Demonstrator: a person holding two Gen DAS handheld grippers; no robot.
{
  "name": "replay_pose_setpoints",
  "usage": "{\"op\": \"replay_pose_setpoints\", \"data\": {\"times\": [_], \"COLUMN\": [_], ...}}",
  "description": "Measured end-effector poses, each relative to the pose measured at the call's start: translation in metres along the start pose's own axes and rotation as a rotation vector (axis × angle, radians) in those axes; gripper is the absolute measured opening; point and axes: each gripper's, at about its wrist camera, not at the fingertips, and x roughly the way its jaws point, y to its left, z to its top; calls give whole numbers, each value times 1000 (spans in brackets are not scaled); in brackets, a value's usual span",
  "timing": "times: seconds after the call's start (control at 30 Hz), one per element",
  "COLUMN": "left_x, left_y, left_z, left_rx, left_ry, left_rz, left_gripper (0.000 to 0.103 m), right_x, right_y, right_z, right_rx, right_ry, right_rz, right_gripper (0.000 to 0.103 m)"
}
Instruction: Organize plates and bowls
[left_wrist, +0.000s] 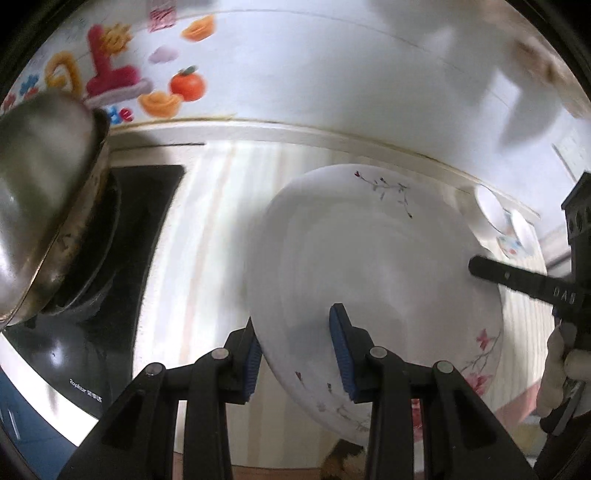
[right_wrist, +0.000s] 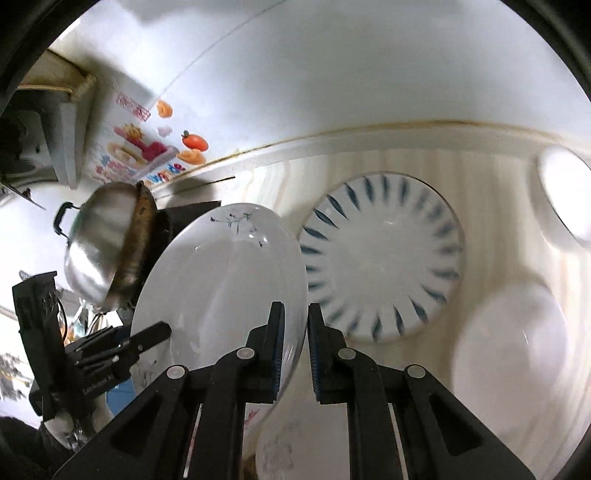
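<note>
A large white plate with floral twigs is held tilted above the counter between both grippers. My left gripper has its blue-padded fingers on either side of the plate's near rim. My right gripper is shut on the opposite rim of the same plate; one of its fingers shows on the plate's right edge in the left wrist view. A white plate with blue dashes lies flat on the counter beyond. White bowls sit to its right.
A steel pot lid leans on a dark wok on the black stove at left. A small white cup and a patterned bowl stand by the back wall. A sticker-covered wall lies behind.
</note>
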Motion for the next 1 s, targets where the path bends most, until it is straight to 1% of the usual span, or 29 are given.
{"op": "replay_pose_setpoints", "data": {"times": [0.1, 0.23, 0.4, 0.53, 0.73, 0.9, 1.0], "left_x": [-4, -2, 5, 17, 38, 51, 61], "left_y": [-16, -36, -57, -69, -90, -103, -107], "left_z": [-7, -24, -45, -61, -75, -82, -87], "left_rx": [44, 103, 161, 195, 255, 303, 322], "left_ry": [3, 33, 78, 130, 196, 232, 255], "left_rz": [-22, -45, -44, -42, -26, -16, -3], "left_gripper": [32, 32, 32, 32, 32, 32, 32], "right_x": [-24, -48, -58, -56, -45, -40, -40], "right_y": [-11, -31, -52, -68, -90, -107, -113], "right_z": [-28, -68, -108, -138, -168, -179, -182], "right_rx": [37, 89, 146, 188, 250, 290, 291], "right_ry": [-22, -29, -12, 19, 52, 64, 69], "right_rz": [-12, -15, -32, -43, -67, -84, -95], "right_gripper": [14, 14, 14, 14, 14, 14, 14]}}
